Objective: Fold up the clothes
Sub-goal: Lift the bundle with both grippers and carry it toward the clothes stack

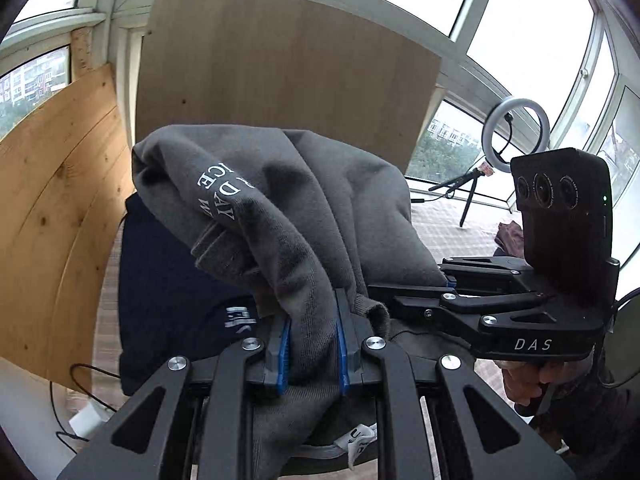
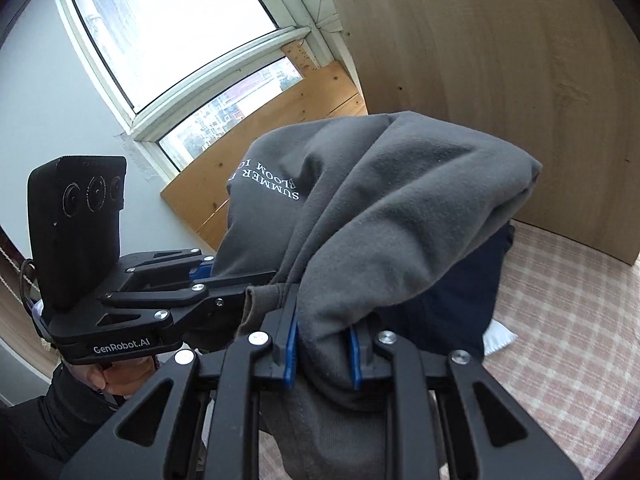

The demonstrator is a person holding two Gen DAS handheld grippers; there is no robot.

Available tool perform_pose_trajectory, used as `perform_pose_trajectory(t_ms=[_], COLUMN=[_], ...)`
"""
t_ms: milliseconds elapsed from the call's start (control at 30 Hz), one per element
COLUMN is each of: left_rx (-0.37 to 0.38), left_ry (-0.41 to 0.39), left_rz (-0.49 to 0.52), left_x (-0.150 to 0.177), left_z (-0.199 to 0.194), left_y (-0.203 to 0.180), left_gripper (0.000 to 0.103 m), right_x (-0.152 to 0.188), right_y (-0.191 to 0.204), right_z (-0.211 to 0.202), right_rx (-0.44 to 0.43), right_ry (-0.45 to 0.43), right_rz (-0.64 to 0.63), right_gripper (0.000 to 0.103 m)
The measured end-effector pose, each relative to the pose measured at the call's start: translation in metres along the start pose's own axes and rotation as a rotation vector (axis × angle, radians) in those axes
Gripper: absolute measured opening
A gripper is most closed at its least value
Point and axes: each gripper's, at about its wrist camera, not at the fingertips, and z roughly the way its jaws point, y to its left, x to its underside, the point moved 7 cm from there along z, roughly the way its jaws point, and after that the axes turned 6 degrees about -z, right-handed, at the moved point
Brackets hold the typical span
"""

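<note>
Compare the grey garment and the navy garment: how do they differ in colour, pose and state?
The grey garment is held up, bunched and draped, clamped by both the left gripper and the right gripper; the navy garment lies low on the checked surface, ungripped. The grey one shows several lines of white lettering, the navy one only a small white print. The grey one partly hides the navy one. Both are dark fabric with white print.

Navy garment (image 1: 172,292) — mostly hidden under grey sweatshirt (image 1: 304,200)
</note>
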Motion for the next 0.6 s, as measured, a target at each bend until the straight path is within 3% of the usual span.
perform_pose_trajectory(t_ms=[400, 433, 533, 600], left_rx=[0.041, 0.011, -0.144, -0.097], left_ry=[0.064, 0.072, 0.137, 0.124], left_rz=[0.009, 0.019, -0.079, -0.178], left_x=[-0.032, -0.031, -0.013, -0.007], left_z=[0.065, 0.073, 0.093, 0.085], left_y=[0.075, 0.084, 0.135, 0.152], left_gripper=[0.017, 0.018, 0.027, 0.034], right_x=[-0.026, -0.025, -0.002, 0.014], right_y=[-0.027, -0.034, -0.074, -0.1], right_z=[0.07, 0.074, 0.077, 0.068], right_rx=[0.057, 0.059, 0.165, 0.147], right_ry=[0.028, 0.035, 0.109, 0.113], right_rz=[0.051, 0.058, 0.109, 0.207], right_gripper=[0.02, 0.019, 0.019, 0.02])
